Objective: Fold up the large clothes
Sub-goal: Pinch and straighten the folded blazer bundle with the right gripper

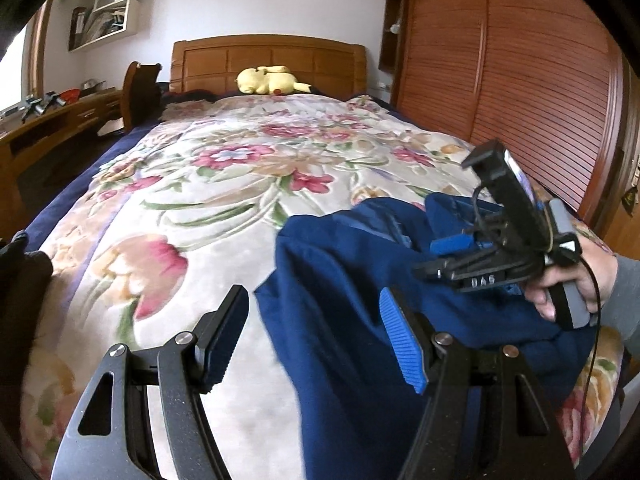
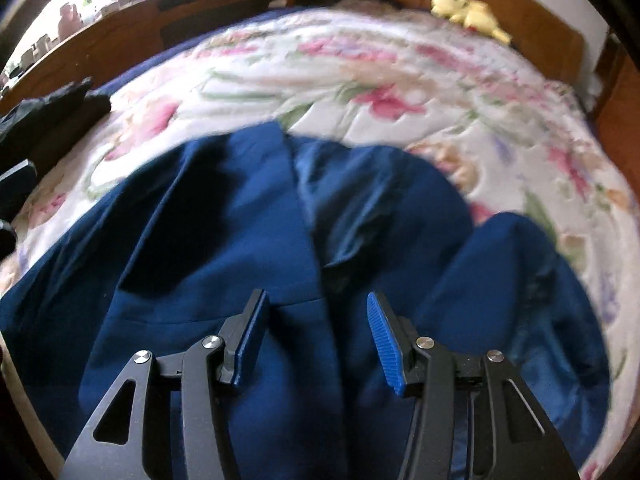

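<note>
A large navy blue garment (image 1: 344, 300) lies crumpled on the near right part of a floral bedspread (image 1: 224, 184). My left gripper (image 1: 312, 324) is open and empty, just above the garment's left edge. The right gripper shows in the left wrist view (image 1: 472, 256), held in a hand over the garment's right side. In the right wrist view the garment (image 2: 224, 240) fills the lower half, with an open front edge running down the middle. My right gripper (image 2: 316, 332) is open, hovering close over the cloth; the view is blurred.
A yellow plush toy (image 1: 268, 80) lies by the wooden headboard (image 1: 268, 60). A wooden desk (image 1: 52, 128) stands left of the bed, a slatted wardrobe (image 1: 532, 80) on the right. Dark clothes (image 2: 44, 116) lie at the bed's left edge.
</note>
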